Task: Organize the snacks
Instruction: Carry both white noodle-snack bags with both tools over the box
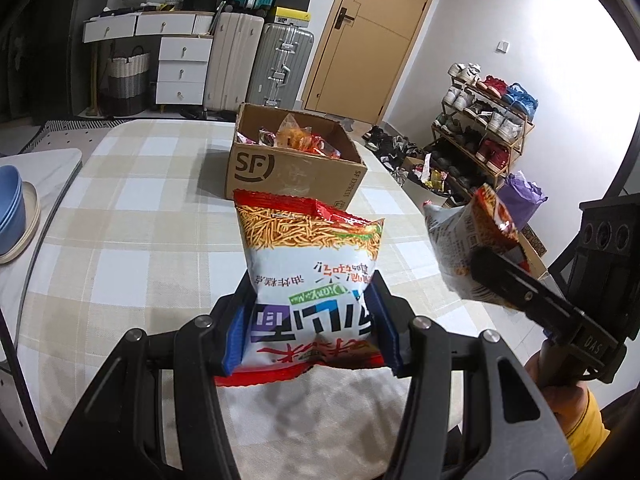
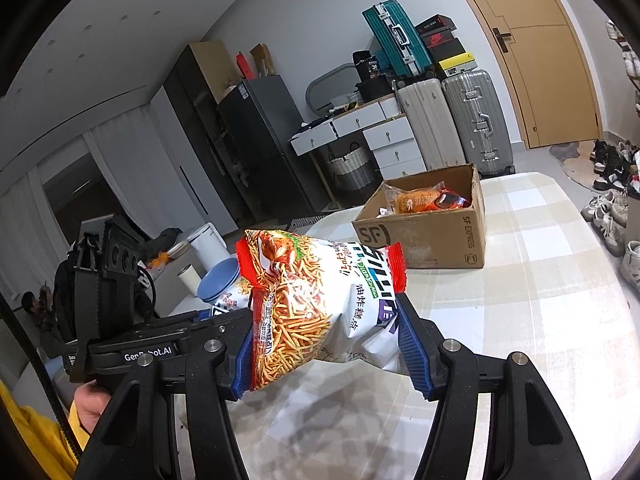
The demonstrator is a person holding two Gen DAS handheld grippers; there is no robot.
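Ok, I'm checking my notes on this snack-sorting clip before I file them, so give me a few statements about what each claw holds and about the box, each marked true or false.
1. The left claw is shut on a fried-noodle snack bag. True.
2. The right claw is empty. False: it grips its own fried-noodle snack bag of the same design.
3. The SF Express cardboard box is sealed with tape. False: its top is open, with snack packets inside.
4. The box stands on a checked tablecloth. True.
5. Both bags are already inside the box. False: both are held above the table, short of the box.
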